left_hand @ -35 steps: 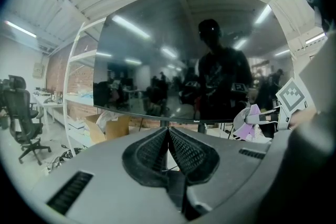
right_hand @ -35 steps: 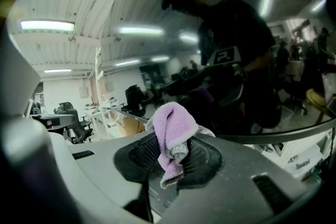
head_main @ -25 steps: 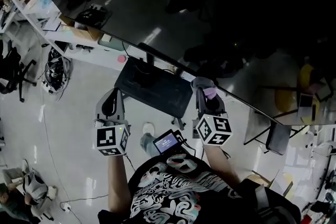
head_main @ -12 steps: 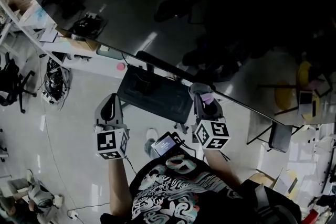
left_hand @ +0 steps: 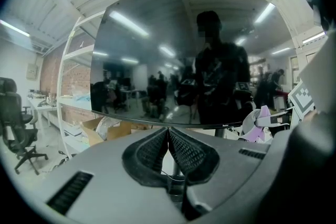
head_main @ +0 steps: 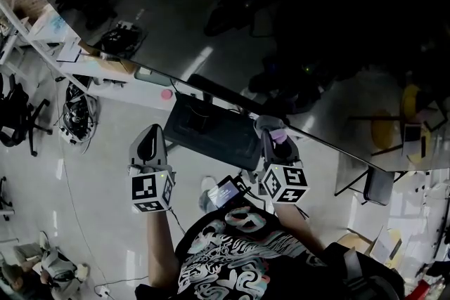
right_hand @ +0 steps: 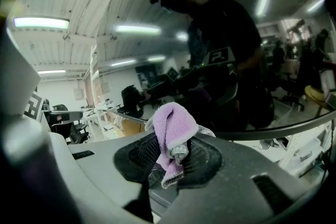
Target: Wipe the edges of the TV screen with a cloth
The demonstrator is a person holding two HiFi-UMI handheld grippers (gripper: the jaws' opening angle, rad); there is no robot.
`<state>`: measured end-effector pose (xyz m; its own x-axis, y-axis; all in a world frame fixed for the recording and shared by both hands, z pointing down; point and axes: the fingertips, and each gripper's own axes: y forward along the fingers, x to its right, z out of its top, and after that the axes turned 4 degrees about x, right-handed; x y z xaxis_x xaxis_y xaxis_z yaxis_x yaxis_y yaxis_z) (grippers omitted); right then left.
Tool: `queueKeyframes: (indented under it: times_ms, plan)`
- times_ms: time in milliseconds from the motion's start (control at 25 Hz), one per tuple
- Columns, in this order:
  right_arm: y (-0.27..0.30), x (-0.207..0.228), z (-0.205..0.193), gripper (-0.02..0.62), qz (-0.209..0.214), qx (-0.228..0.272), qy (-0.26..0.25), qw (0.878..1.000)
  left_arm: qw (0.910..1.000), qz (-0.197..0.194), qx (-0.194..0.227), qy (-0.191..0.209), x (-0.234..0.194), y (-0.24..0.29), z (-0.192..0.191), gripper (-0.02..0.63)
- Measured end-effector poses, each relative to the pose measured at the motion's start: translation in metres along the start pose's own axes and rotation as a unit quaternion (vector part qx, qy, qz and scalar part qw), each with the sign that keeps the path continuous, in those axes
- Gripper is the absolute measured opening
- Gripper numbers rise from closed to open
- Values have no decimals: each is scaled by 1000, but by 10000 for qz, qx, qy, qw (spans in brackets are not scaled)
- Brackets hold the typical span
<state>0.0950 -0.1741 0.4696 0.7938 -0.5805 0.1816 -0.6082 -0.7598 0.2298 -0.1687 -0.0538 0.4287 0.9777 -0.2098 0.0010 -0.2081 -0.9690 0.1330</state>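
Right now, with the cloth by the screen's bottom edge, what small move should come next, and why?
Probably press the cloth onto the TV screen's bottom edge and slide along it: the right gripper clamps it just beside that edge; contact is unclear.

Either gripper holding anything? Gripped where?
Right gripper: shut on the purple cloth, pinching its bunched middle; folds stick out above. Left gripper: shut, empty.

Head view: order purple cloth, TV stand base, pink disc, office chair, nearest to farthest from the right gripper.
1. Purple cloth, in the right gripper's jaws.
2. TV stand base, just left of it.
3. Pink disc, farther left.
4. Office chair, far left edge.
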Motion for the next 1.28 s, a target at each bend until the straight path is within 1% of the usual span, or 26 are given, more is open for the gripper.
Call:
queueKeyframes:
  times_ms: [200,360,640,1000,1160,1280]
  plan:
    - [7,-9,-2,110,-19,22,50,10000,10000,-89,-24,-12,-5,8,-2,17]
    - [7,-14,-1,110,-30,47,94,9999,9999,-118,17,19,-11,12,7,17]
    - [19,-27,1,110,13,24,134,9999,10000,-72,-4,-40,-35,25,9,17]
    - [32,-45,3,110,-4,-70,249,9997,9998,-187,2,-44,-57,49,9,17]
    - [41,-50,4,110,84,-59,214,9997,9999,-119,70,-68,-66,61,9,17]
    - [40,-48,2,110,80,-116,239,9996,9999,-73,8,-103,-68,65,6,17]
